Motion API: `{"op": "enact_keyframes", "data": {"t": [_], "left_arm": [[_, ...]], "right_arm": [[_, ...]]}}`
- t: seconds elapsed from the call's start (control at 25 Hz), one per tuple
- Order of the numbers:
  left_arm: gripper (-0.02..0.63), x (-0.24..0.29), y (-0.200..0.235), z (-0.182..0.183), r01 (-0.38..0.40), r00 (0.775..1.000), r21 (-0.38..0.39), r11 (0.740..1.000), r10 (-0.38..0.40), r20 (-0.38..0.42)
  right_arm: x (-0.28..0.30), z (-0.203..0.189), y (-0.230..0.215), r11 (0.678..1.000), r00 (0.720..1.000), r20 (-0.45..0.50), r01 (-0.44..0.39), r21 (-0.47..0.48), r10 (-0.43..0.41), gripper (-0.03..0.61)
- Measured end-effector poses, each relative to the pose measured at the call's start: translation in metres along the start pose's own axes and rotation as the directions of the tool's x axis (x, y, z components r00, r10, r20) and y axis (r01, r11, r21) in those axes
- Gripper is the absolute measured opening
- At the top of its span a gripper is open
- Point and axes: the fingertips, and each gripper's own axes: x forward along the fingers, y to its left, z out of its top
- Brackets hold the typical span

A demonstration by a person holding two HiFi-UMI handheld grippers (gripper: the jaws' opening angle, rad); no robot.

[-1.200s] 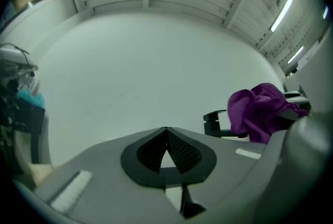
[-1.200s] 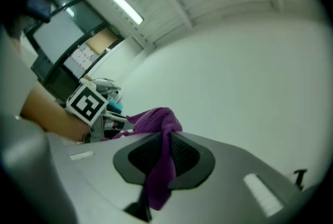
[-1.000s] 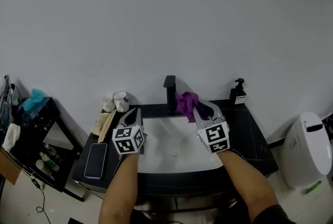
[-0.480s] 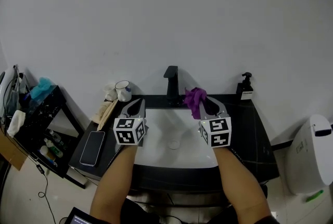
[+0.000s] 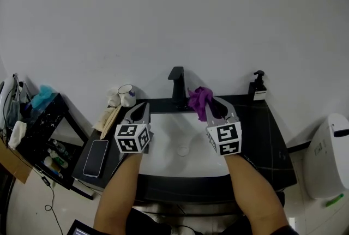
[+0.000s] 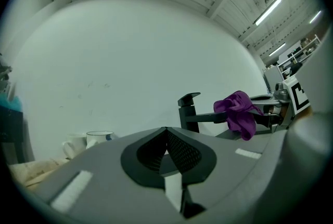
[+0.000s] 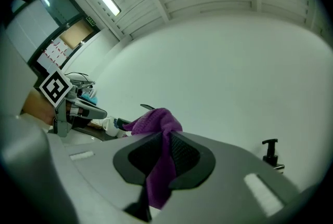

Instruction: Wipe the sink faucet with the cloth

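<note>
The black faucet (image 5: pixel 177 85) stands at the back of the white sink (image 5: pixel 163 155). A bunched purple cloth (image 5: pixel 199 98) is pinched in my right gripper (image 5: pixel 210 103), which is shut on it just right of the faucet and apart from it. In the right gripper view the cloth (image 7: pixel 158 158) hangs down between the jaws. My left gripper (image 5: pixel 143 110) hovers over the sink's left side, shut with nothing in it. From the left gripper view I see the faucet (image 6: pixel 188 112) and the cloth (image 6: pixel 238 114) ahead to the right.
On the dark counter to the left lie a phone (image 5: pixel 94 158), a white mug (image 5: pixel 127 94) and wooden sticks (image 5: pixel 110 119). A black soap pump bottle (image 5: pixel 257 85) stands at the back right. A black shelf (image 5: pixel 38 130) sits far left, a white bin (image 5: pixel 331 155) far right.
The right gripper with the cloth has shifted slightly left, closer to the faucet. The head camera's aim has drifted; the left gripper keeps its place.
</note>
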Motion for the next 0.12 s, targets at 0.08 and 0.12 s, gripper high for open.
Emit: {"op": "enact_keyframes", "data": {"t": [0.08, 0.12], "left_arm": [[0.018, 0.0004, 0.0014, 0.0033, 0.0, 1.0, 0.004, 1.0, 0.0, 0.009], [0.018, 0.0005, 0.0022, 0.0049, -0.001, 1.0, 0.007, 1.0, 0.001, 0.013]], "right_arm": [[0.0035, -0.0027, -0.0017, 1.0, 1.0, -0.004, 0.0, 0.004, 0.0, 0.048], [0.0052, -0.0042, -0.0028, 1.0, 1.0, -0.007, 0.001, 0.007, -0.001, 0.048]]}}
